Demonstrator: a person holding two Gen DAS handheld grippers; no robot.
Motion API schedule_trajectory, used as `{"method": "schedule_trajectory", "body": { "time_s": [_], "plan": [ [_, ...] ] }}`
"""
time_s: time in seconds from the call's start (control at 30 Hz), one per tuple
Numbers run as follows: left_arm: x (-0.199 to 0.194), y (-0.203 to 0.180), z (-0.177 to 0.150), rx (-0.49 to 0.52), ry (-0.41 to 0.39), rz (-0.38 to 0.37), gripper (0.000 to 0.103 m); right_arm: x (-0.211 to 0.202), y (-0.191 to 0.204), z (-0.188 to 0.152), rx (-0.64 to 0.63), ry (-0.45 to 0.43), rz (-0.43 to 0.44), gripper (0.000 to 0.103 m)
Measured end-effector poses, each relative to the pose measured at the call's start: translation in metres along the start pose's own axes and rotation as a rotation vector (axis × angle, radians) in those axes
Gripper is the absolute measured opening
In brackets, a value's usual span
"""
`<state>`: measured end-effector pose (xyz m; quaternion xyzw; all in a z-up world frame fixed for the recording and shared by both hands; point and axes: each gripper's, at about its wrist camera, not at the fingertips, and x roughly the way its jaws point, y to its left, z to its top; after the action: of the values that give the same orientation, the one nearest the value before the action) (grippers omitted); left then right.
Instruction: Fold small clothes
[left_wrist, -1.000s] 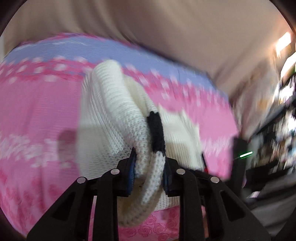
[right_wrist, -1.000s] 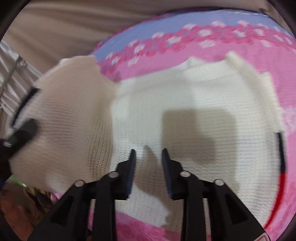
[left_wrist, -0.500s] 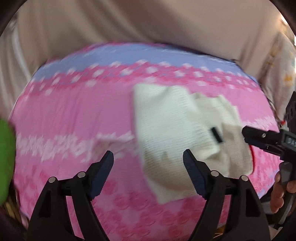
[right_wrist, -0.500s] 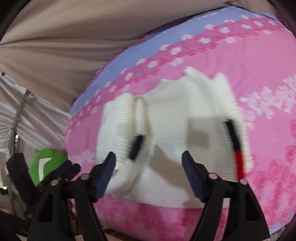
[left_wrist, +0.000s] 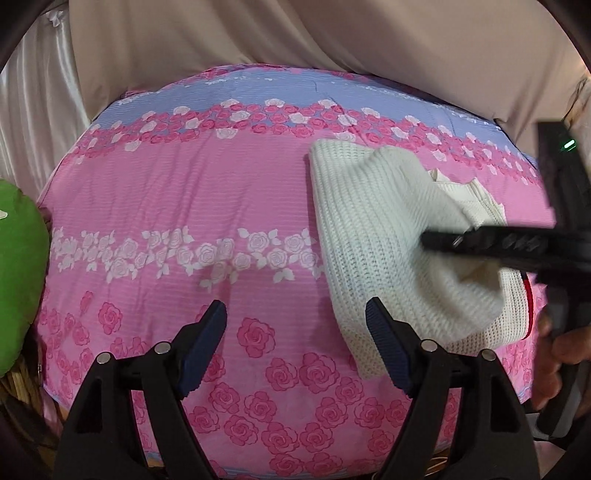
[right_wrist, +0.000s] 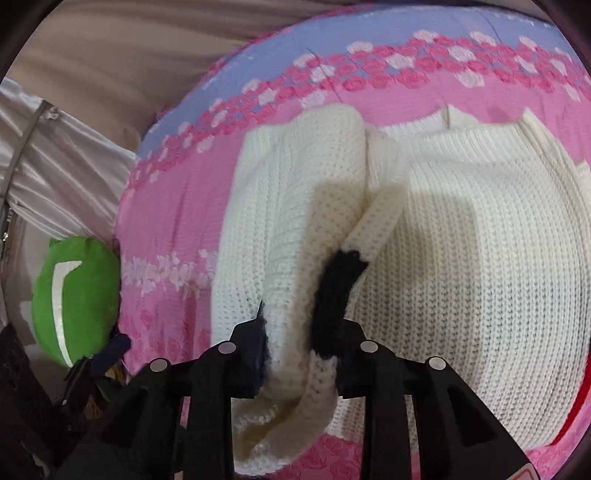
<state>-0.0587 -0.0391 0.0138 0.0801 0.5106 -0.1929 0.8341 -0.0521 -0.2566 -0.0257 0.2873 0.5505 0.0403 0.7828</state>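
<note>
A cream knitted sweater (right_wrist: 480, 258) lies on the pink floral bedsheet (left_wrist: 184, 203), its left sleeve folded in over the body. My right gripper (right_wrist: 301, 325) is closing on that sleeve (right_wrist: 295, 221) near its black cuff (right_wrist: 336, 288), and the pads press the knit from both sides. In the left wrist view the same sweater (left_wrist: 369, 221) sits at the right, with the right gripper (left_wrist: 480, 240) reaching across it. My left gripper (left_wrist: 295, 314) hangs open over bare sheet, just left of the sweater, with nothing between its fingers.
A green cushion (left_wrist: 18, 277) lies off the bed's left edge. Beige curtain (left_wrist: 295, 33) hangs behind the bed. A person's hand (left_wrist: 561, 354) holds the right gripper's handle at the right. The bed's front edge runs just below the grippers.
My left gripper let go of the black-cuffed sleeve, opened and drew back to the left. My right gripper opened wide, then came in and closed on that sleeve.
</note>
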Motion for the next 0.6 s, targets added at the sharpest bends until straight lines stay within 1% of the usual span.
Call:
{"method": "schedule_trajectory", "body": {
  "time_s": [0.07, 0.17, 0.2, 0.3, 0.33, 0.4, 0.43, 0.5, 0.53, 0.57, 0.6],
  "plan": [
    [0.001, -0.004, 0.001, 0.008, 0.004, -0.002, 0.076, -0.022, 0.001, 0.003, -0.009, -0.066, 0.021, 0.024],
    [0.005, -0.016, 0.004, 0.035, 0.008, -0.008, 0.076, -0.07, -0.005, 0.004, 0.005, -0.191, 0.097, 0.023],
    [0.005, -0.02, 0.005, 0.046, 0.008, -0.009, 0.076, -0.092, -0.01, 0.001, 0.004, -0.245, 0.101, 0.023],
    [0.009, -0.033, 0.007, 0.084, 0.012, -0.015, 0.077, -0.126, -0.036, -0.01, 0.031, -0.316, 0.059, 0.023],
    [0.01, -0.038, 0.008, 0.098, 0.015, -0.018, 0.077, -0.132, -0.052, -0.015, 0.054, -0.323, 0.026, 0.023],
    [0.013, -0.046, 0.009, 0.119, 0.02, -0.023, 0.077, -0.126, -0.086, -0.025, 0.114, -0.295, -0.04, 0.024],
    [0.015, -0.051, 0.009, 0.131, 0.022, -0.023, 0.077, -0.113, -0.114, -0.032, 0.171, -0.255, -0.066, 0.024],
    [0.016, -0.058, 0.01, 0.154, 0.025, -0.02, 0.077, -0.081, -0.162, -0.049, 0.308, -0.158, -0.083, 0.025],
    [0.015, -0.062, 0.01, 0.168, 0.021, -0.017, 0.078, -0.07, -0.178, -0.057, 0.368, -0.134, -0.041, 0.025],
    [0.015, -0.065, 0.011, 0.174, 0.018, -0.016, 0.078, -0.069, -0.185, -0.063, 0.415, -0.153, 0.02, 0.027],
    [0.014, -0.067, 0.011, 0.177, 0.016, -0.016, 0.08, -0.073, -0.187, -0.066, 0.439, -0.173, 0.053, 0.032]
  ]
}}
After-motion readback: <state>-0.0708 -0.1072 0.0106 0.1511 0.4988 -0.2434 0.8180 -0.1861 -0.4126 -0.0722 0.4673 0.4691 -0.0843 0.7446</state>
